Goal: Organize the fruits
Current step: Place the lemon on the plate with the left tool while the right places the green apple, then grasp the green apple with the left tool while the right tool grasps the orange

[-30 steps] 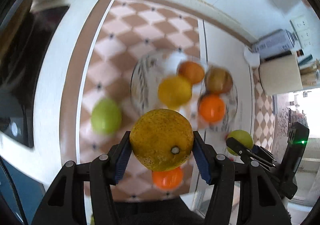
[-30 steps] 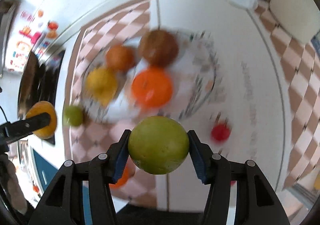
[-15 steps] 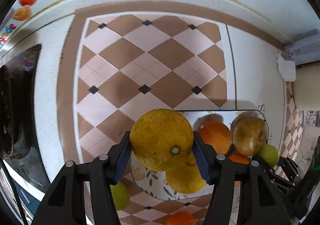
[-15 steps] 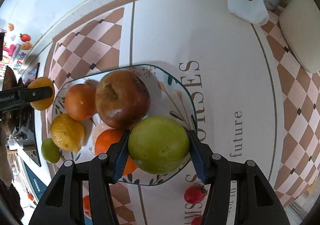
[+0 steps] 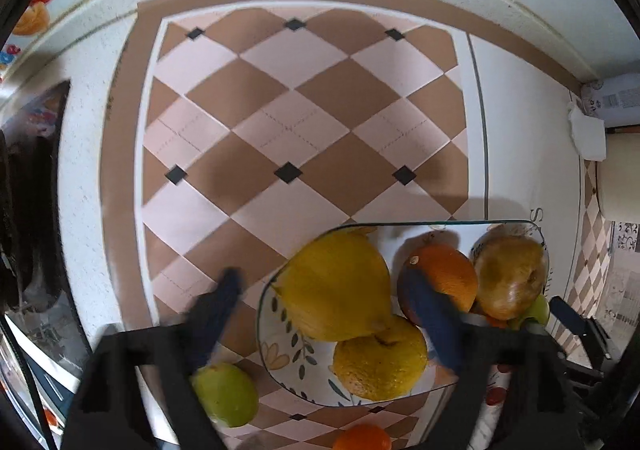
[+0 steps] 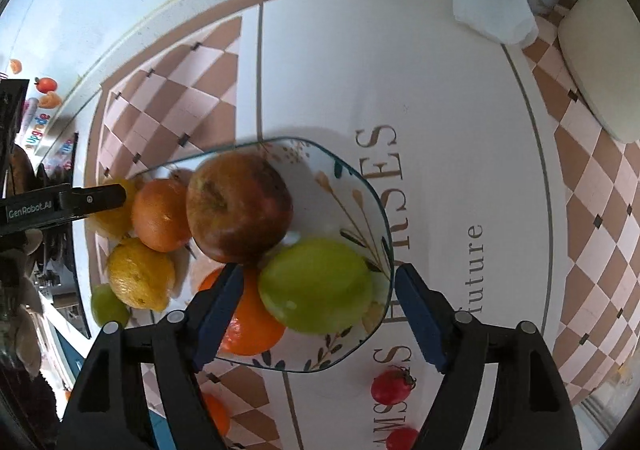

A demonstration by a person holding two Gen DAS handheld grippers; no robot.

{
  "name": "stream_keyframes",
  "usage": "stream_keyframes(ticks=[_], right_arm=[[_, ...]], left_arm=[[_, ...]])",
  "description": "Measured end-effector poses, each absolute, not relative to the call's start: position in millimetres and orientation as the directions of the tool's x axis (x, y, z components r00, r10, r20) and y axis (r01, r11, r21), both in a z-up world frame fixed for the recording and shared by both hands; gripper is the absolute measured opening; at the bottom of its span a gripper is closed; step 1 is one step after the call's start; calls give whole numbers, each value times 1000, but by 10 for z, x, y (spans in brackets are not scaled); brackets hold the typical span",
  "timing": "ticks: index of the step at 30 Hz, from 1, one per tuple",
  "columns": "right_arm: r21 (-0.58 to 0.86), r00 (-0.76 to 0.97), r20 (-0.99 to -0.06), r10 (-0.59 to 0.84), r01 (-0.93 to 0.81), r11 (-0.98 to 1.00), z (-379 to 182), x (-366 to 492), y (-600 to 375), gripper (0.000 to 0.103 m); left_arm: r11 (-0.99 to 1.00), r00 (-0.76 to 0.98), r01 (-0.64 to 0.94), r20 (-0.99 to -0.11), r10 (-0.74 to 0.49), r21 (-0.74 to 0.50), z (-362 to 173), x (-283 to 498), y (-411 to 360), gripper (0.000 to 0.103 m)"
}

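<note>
A glass plate with leaf prints holds several fruits. My left gripper is open; a large yellow citrus sits between its spread fingers on the plate, beside a second yellow one, an orange and a brown apple. My right gripper is open over the plate's near corner; a green fruit lies blurred between its fingers, next to the brown apple and an orange.
A green fruit and an orange lie on the checked mat off the plate. Small red fruits lie on the white mat near the right gripper. A crumpled tissue lies by the back wall.
Both grippers have opened. The yellow citrus has left the left fingers and the green fruit the right fingers; both now sit on the plate.
</note>
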State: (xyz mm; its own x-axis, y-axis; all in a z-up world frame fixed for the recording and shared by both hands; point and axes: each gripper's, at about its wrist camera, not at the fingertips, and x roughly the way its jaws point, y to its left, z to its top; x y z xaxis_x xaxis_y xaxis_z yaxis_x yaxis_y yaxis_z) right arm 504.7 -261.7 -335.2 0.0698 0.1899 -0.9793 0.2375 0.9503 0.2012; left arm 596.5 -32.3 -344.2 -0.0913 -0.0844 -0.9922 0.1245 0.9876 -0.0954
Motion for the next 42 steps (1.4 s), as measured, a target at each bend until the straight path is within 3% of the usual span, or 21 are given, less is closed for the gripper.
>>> stream_keyframes(ticks=[2, 5, 16, 42], right_arm=[[192, 70, -981, 180, 226, 955, -3290, 5058, -2595, 82], [179, 54, -984, 171, 212, 961, -3212, 5044, -2526, 92], [110, 88, -991, 97, 162, 981, -2877, 4662, -2293, 92], [86, 312, -949, 42, 128, 988, -1527, 3412, -2011, 92]], left_arm=[[988, -81, 121, -993, -85, -95, -3391, 5971, -257, 91], [988, -61, 117, -994, -93, -100, -3267, 5890, -212, 91], [991, 71, 127, -997, -44, -35, -2828, 5195, -109, 91], [989, 379, 148, -923, -71, -15, -1545, 3804, 0, 91]])
